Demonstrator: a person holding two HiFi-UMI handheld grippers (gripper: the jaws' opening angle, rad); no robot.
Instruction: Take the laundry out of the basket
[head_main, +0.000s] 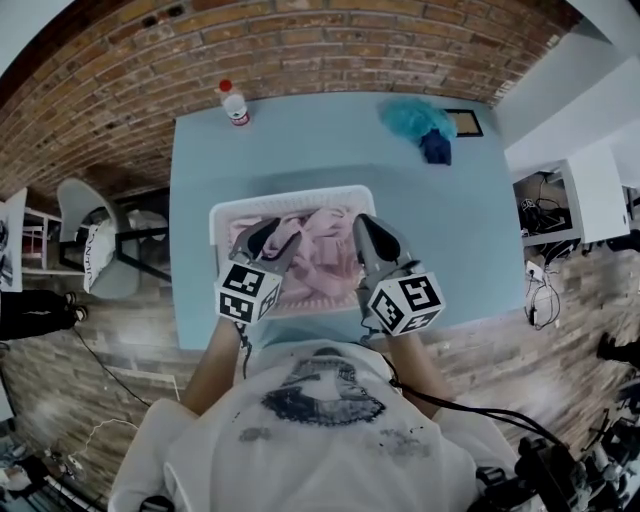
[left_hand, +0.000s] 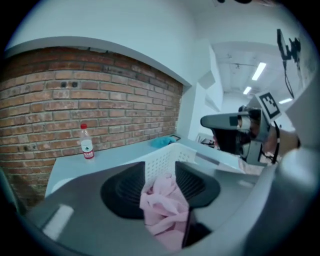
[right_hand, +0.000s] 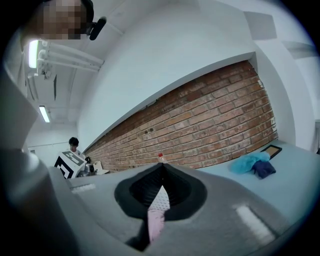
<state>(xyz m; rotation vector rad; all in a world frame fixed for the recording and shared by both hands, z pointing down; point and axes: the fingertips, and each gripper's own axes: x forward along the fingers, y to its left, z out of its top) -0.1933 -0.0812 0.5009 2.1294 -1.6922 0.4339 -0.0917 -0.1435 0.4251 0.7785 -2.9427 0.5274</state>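
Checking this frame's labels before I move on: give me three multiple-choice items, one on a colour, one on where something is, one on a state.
1. What colour is the laundry in the basket?
A. Green
B. Pink
C. Black

2. Where does the bottle stand?
A. In the basket
B. On the floor
C. On the table, near the brick wall

3. How do the left claw's jaws stand?
A. Apart, with laundry between them
B. Pressed together, empty
C. Apart around the bottle

Answers:
1 B, the head view shows pink fabric filling the basket.
2 C, it stands at the table's far edge.
3 A, the left gripper view shows a gap between the jaws with pink fabric in it.
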